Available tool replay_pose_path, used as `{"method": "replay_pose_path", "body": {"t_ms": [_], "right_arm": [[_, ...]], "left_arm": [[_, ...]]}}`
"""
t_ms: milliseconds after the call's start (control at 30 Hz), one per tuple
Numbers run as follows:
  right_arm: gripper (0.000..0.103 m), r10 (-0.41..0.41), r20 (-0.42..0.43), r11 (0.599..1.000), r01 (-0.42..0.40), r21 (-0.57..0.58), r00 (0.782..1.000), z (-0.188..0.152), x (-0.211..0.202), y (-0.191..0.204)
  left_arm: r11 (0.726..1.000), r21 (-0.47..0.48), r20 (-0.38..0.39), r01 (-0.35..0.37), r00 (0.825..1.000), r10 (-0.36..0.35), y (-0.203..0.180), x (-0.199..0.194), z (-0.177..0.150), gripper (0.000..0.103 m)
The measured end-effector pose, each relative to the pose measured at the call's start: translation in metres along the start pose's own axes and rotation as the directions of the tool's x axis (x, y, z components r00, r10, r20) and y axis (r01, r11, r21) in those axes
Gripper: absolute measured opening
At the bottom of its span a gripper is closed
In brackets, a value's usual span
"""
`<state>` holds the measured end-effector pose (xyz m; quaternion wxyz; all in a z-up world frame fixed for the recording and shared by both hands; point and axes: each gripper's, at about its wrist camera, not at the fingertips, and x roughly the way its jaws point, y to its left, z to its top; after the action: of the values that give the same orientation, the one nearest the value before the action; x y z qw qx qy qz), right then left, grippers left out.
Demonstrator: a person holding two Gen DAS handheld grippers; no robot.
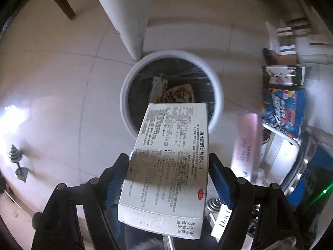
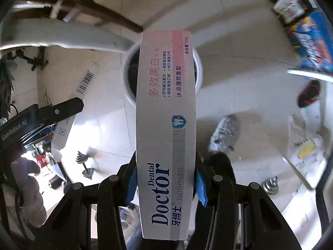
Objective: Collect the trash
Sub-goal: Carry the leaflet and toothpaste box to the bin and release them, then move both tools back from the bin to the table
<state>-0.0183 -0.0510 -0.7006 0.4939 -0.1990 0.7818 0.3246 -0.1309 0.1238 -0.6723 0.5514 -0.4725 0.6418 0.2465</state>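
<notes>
My left gripper point(image 1: 169, 166) is shut on a white medicine box point(image 1: 168, 162) printed with black text, held above the near rim of a white round trash bin point(image 1: 216, 87). The bin has a dark liner and holds some wrappers point(image 1: 179, 96). My right gripper point(image 2: 165, 170) is shut on a long white and pink toothpaste box point(image 2: 166, 114) marked "Dental Doctor", pointing at the same bin point(image 2: 198, 68). The toothpaste box also shows blurred at the right of the left wrist view point(image 1: 246, 141). The left gripper and medicine box show at the left of the right wrist view point(image 2: 62, 108).
The floor is pale tile. A white chair leg point(image 1: 127, 16) stands just behind the bin. Small dumbbells point(image 1: 18, 164) lie on the floor at left. Colourful boxes and a can point(image 1: 283, 95) sit at right on a white frame. A grey slipper point(image 2: 225, 131) lies at right.
</notes>
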Motion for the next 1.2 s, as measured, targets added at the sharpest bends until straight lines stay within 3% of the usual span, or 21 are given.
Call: {"method": "replay_pose_path", "body": {"t_ms": [133, 167, 233, 300, 367, 467, 567, 700, 900, 1200], "right_arm": [[0.049, 0.025, -0.049, 1.000, -0.025, -0.002, 0.998, 0.040, 0.060, -0.010], [0.049, 0.032, -0.068, 0.999, -0.032, 0.000, 0.997, 0.050, 0.077, -0.011], [0.052, 0.014, -0.071, 1.000, -0.014, 0.003, 0.997, 0.064, 0.092, -0.015], [0.067, -0.010, -0.061, 1.000, 0.010, -0.006, 0.998, 0.070, 0.100, -0.016], [0.090, -0.043, -0.034, 0.999, 0.043, -0.020, 0.998, 0.069, 0.099, -0.015], [0.102, -0.111, 0.016, 0.993, 0.111, -0.035, 0.994, 0.064, 0.087, -0.012], [0.103, -0.190, 0.078, 0.981, 0.193, -0.034, 0.979, 0.058, 0.069, -0.009], [0.103, -0.282, 0.151, 0.957, 0.289, -0.024, 0.947, 0.046, 0.047, -0.005], [0.103, -0.286, 0.185, 0.958, 0.285, 0.031, 0.940, 0.037, 0.017, 0.000], [0.103, -0.288, 0.253, 0.958, 0.280, 0.066, 0.924, -0.001, -0.052, 0.022]], "left_arm": [[1.000, 0.012, -0.009, -0.017, 1.000, 0.017, 0.002, 0.036, 0.024, 0.081], [0.999, 0.015, -0.004, -0.030, 1.000, 0.030, 0.003, 0.041, 0.027, 0.092], [0.999, 0.019, 0.011, -0.046, 0.999, 0.046, 0.008, 0.042, 0.030, 0.102], [0.995, 0.026, 0.044, -0.097, 0.994, 0.096, 0.010, 0.036, 0.027, 0.102], [0.989, 0.038, 0.084, -0.141, 0.987, 0.137, 0.018, 0.027, 0.021, 0.102], [0.965, 0.057, 0.182, -0.255, 0.953, 0.241, 0.016, 0.006, 0.007, 0.102], [0.953, 0.061, 0.223, -0.297, 0.935, 0.277, 0.016, -0.010, -0.006, 0.102], [0.963, 0.063, 0.204, -0.262, 0.948, 0.245, 0.013, -0.024, -0.020, 0.102], [0.969, 0.072, 0.202, -0.235, 0.955, 0.216, 0.000, -0.052, -0.041, 0.102], [0.964, 0.121, 0.240, -0.236, 0.950, 0.202, -0.012, -0.110, -0.077, 0.102]]}}
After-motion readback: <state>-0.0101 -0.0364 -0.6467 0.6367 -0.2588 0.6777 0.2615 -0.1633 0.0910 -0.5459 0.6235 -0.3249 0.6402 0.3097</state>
